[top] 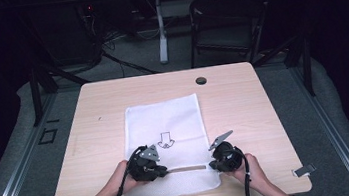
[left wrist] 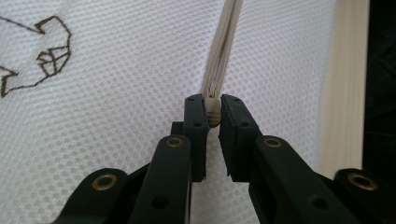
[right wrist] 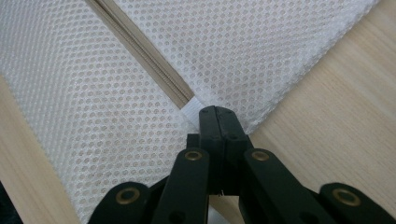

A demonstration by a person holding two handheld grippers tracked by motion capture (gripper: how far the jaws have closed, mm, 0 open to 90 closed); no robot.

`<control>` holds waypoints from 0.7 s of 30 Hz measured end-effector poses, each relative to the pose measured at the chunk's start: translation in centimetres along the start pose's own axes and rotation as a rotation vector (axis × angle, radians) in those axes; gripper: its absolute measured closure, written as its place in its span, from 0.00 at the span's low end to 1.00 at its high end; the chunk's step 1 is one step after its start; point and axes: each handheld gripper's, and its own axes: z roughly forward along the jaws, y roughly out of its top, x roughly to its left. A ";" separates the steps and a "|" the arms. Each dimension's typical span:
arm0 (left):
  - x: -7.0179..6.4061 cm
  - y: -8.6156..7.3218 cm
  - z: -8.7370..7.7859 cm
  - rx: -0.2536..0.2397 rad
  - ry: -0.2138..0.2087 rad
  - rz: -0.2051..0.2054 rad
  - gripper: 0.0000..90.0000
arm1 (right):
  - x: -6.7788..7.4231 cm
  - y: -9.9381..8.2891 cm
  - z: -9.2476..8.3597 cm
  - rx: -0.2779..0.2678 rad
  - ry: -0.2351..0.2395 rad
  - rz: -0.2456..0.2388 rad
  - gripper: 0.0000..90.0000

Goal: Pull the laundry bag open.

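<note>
Black jaws of the left gripper (left wrist: 213,116) rise closest to the lens in the left gripper view, clamped on the small beige zipper slider (left wrist: 213,117) of the white mesh zip bag (top: 166,129). That bag lies flat on the pale wooden table (top: 243,99), slightly left of centre, with its beige zipper track (top: 186,168) running across the near end. The right gripper (right wrist: 218,114) is clenched on the white fabric tab (right wrist: 191,112) where the track ends, at the bag's right edge.

Procedure for the step in hand, judged to be running the zipper:
- Keep the right gripper fixed as an anchor, so the mesh stays taut and does not bunch.
- Draw the slider straight along the track; avoid lifting or twisting it, which could jam the teeth.
- Maintain a firm pinch, since the slider is small and could slip out.

View comparison: the high view shows the whole bag, both hands, a printed black arrow outline (top: 166,140) and a dark grommet (top: 201,80) at the table's far edge. The left gripper view shows the slider contact and the track parted beyond it. The right gripper view shows closed teeth next to the tab; whether the pads catch mesh as well is probably unclear here.
</note>
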 end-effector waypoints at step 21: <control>0.5 -1.9 -1.5 0.003 0.000 -0.041 0.90 | -0.1 0.0 0.0 0.004 0.000 0.009 1.00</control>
